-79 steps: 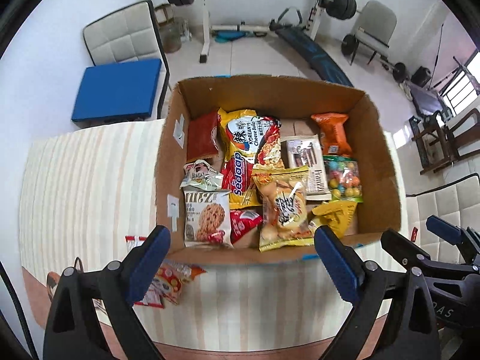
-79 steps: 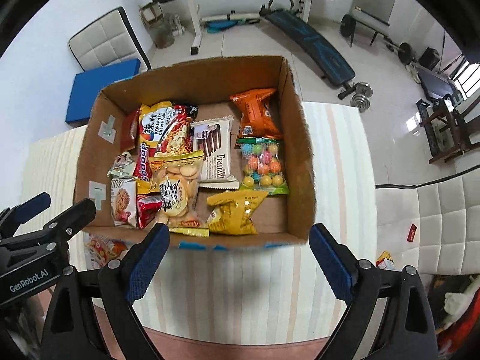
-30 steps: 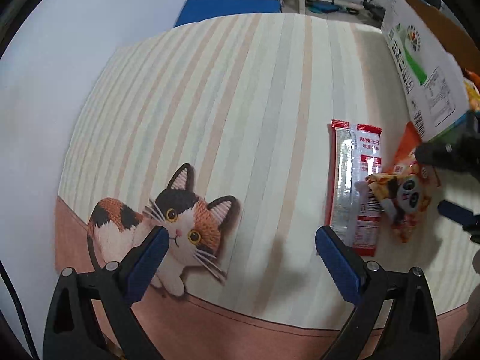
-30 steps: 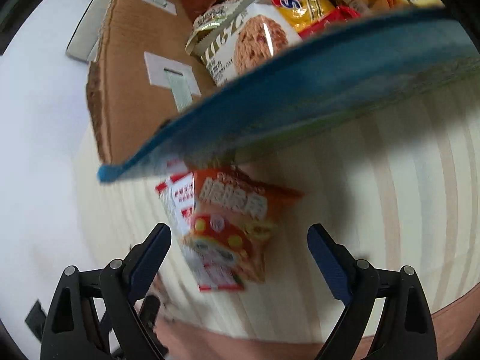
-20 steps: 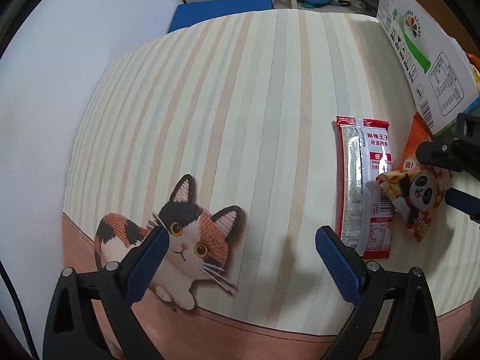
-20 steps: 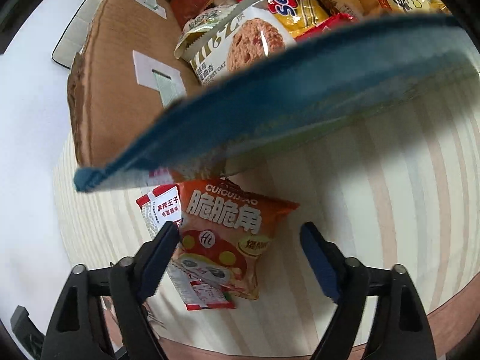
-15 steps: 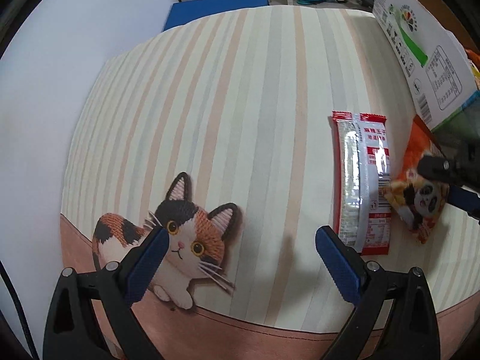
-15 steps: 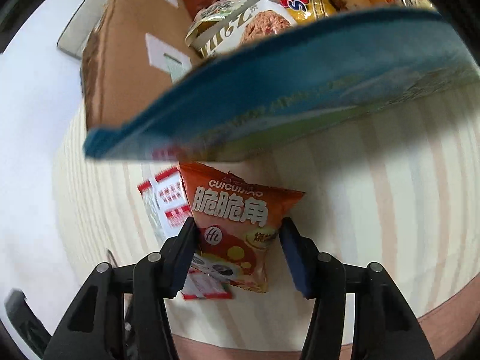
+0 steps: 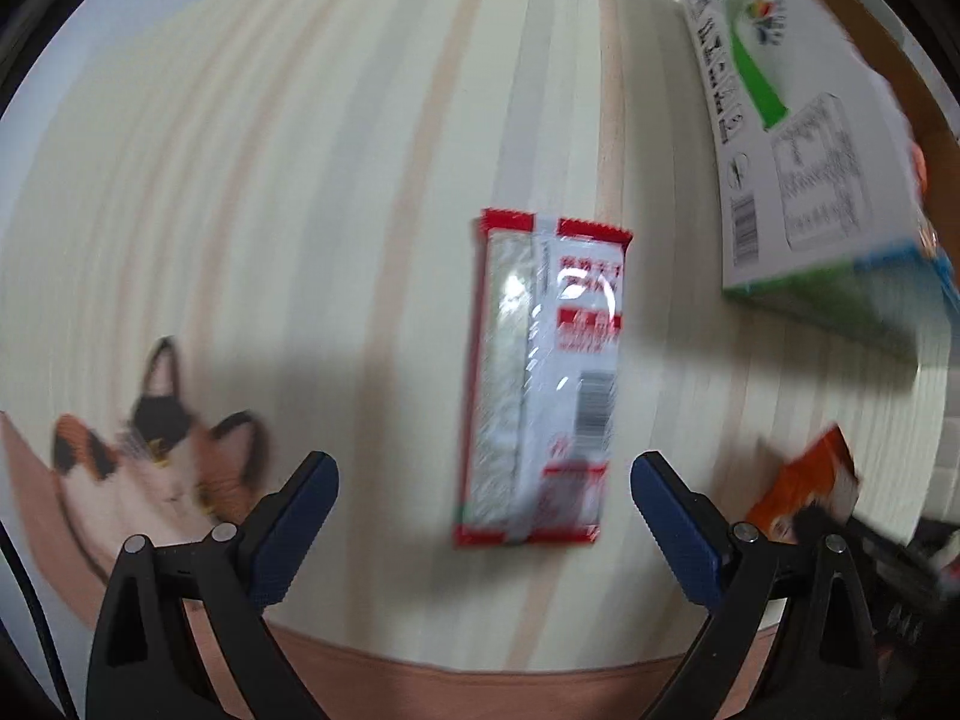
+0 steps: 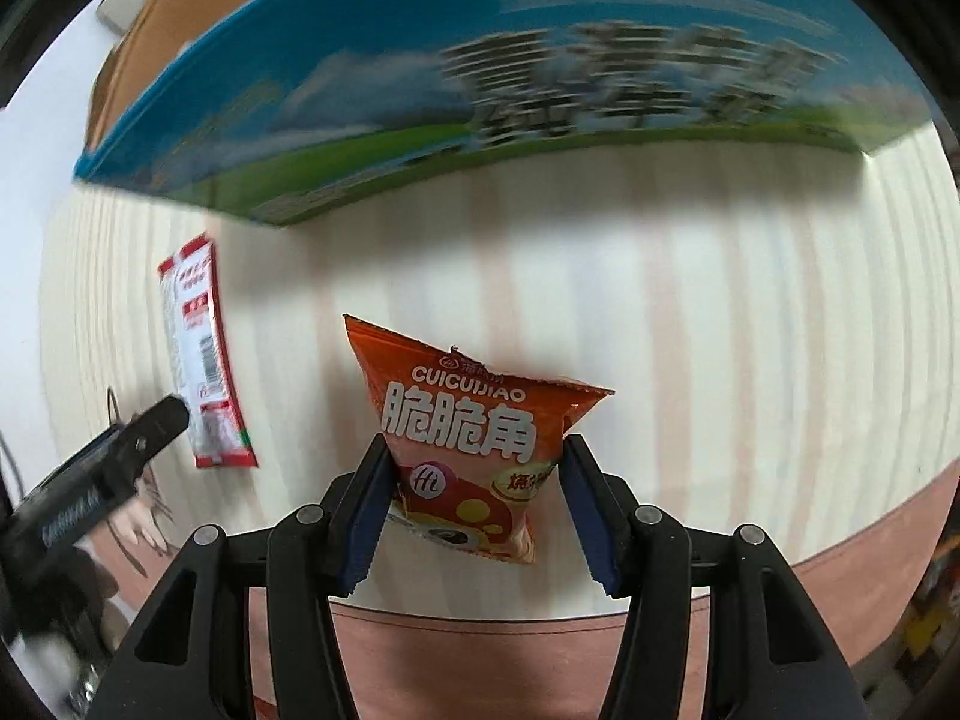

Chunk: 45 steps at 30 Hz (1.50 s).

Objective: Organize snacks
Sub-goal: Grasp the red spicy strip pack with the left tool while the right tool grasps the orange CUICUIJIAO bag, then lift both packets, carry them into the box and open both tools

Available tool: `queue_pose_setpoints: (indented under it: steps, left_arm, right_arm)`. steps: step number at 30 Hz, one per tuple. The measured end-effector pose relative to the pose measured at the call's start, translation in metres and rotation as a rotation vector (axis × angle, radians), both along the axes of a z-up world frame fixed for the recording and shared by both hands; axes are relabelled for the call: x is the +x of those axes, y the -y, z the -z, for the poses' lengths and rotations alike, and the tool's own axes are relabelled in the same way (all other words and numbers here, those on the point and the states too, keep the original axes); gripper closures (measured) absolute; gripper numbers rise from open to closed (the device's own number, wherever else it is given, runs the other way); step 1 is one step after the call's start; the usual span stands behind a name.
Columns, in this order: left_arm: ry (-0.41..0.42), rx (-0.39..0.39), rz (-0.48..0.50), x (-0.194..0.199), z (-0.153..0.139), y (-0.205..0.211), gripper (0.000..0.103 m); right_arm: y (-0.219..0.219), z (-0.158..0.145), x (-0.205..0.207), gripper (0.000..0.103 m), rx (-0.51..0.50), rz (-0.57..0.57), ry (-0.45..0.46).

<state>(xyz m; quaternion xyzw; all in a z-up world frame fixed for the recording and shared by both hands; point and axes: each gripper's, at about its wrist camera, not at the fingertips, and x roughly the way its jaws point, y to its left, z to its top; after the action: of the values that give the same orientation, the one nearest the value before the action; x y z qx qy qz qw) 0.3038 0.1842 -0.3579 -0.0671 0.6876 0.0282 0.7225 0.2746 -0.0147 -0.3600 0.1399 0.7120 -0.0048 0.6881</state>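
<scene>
My right gripper (image 10: 474, 474) is shut on an orange snack bag (image 10: 474, 438) marked CUICUIJIAO, held just off the striped tablecloth in front of the cardboard box (image 10: 480, 90). The bag's corner also shows in the left wrist view (image 9: 804, 492) at the lower right. A long red and white snack packet (image 9: 540, 372) lies flat on the cloth between the fingers of my open left gripper (image 9: 480, 510); it also shows in the right wrist view (image 10: 201, 354). The box stands at the upper right in the left wrist view (image 9: 798, 168).
A calico cat picture (image 9: 150, 456) is printed on the cloth at the lower left. The table's front edge (image 9: 480, 666) runs just under my left gripper. The left gripper's finger (image 10: 138, 426) reaches in beside the packet in the right wrist view.
My right gripper has closed on the orange bag and drawn it back from the box. My left gripper has moved right over the red and white packet, still open.
</scene>
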Motion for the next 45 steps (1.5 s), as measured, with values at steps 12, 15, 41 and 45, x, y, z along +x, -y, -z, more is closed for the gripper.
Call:
queue_pose_setpoints:
  steps: [12,15,41,45]
  left_arm:
    - [-0.040,0.021,0.056,0.020,0.014,0.013,0.044]
    - [-0.055,0.005,0.058,0.005,0.014,0.019,0.050]
    - [-0.151,0.063,0.193,-0.105,0.036,0.120,0.047]
    - [-0.163,0.051,0.192,-0.090,0.038,0.112,0.047]
  right_arm:
    - [-0.005,0.020,0.021,0.035,0.057,0.037,-0.075]
    - [-0.009,0.020,0.018,0.038,0.042,0.000,-0.070]
    - [0.033,0.039,-0.050,0.035,-0.036,-0.127,-0.225]
    - [0.030,0.049,-0.051,0.034,-0.004,-0.089,-0.234]
